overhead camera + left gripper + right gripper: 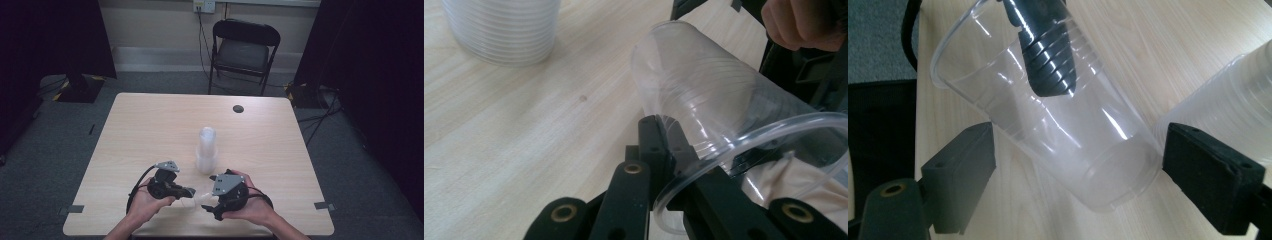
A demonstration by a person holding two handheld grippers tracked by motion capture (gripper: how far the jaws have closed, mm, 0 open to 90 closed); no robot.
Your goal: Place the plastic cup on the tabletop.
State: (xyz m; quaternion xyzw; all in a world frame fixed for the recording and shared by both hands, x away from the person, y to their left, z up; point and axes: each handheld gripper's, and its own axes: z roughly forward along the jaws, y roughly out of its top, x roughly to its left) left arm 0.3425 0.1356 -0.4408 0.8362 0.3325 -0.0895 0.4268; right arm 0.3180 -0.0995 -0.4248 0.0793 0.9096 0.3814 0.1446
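A single clear plastic cup [199, 200] lies on its side between my two grippers near the table's front edge. My left gripper [664, 125] is shut on the cup's rim [704, 160], one jaw inside and one outside. That inner ribbed finger [1048, 55] shows through the cup wall [1068, 145]. My right gripper [1080, 145] is open, its jaws standing either side of the cup near its base. A stack of clear cups [206, 150] stands upright at the table's middle, just behind both grippers [189, 191] [212, 200].
The light wooden table [150, 125] has a dark round grommet [238, 108] at the back right. A black folding chair [243, 50] stands beyond the far edge. The cup stack [504, 30] [1228, 110] is close to both grippers.
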